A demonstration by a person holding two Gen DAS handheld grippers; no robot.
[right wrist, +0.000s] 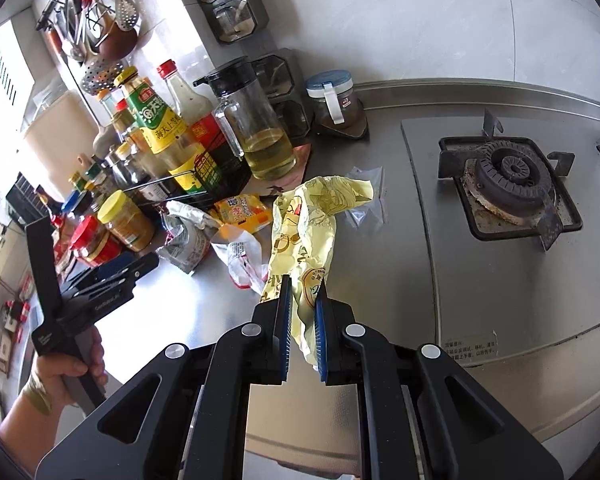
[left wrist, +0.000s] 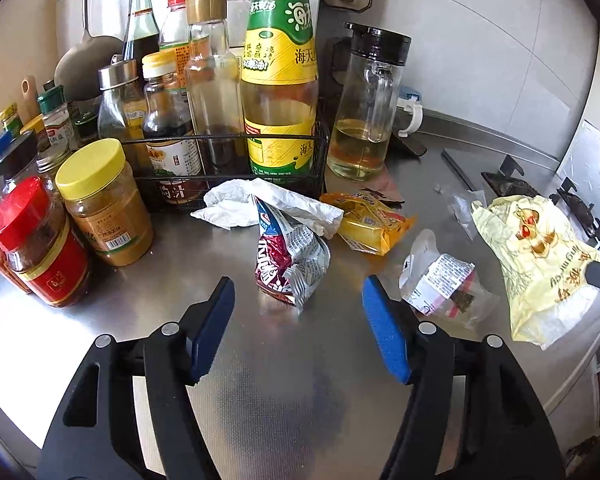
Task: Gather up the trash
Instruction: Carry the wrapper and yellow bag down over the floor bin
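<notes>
Left gripper (left wrist: 298, 320), blue-padded jaws parted and empty, pitched downward over brushed steel counter (left wrist: 260, 400); crumpled red-and-silver foil snack packet (left wrist: 290, 258) lying directly ahead on jaw centreline, just beyond fingertips, long axis running away from gripper, so apparently a short forward-and-down advance to straddle it. Right gripper (right wrist: 303, 300), jaws nearly together and pinching near end of crumpled pale-yellow plastic bag (right wrist: 300, 240), bag trailing away toward glass oil jug (right wrist: 256, 132). Further litter between both: white tissue (left wrist: 260, 204), yellow-orange wrapper (left wrist: 370, 224), clear labelled bag (left wrist: 440, 284); left hand nearer to all three.
</notes>
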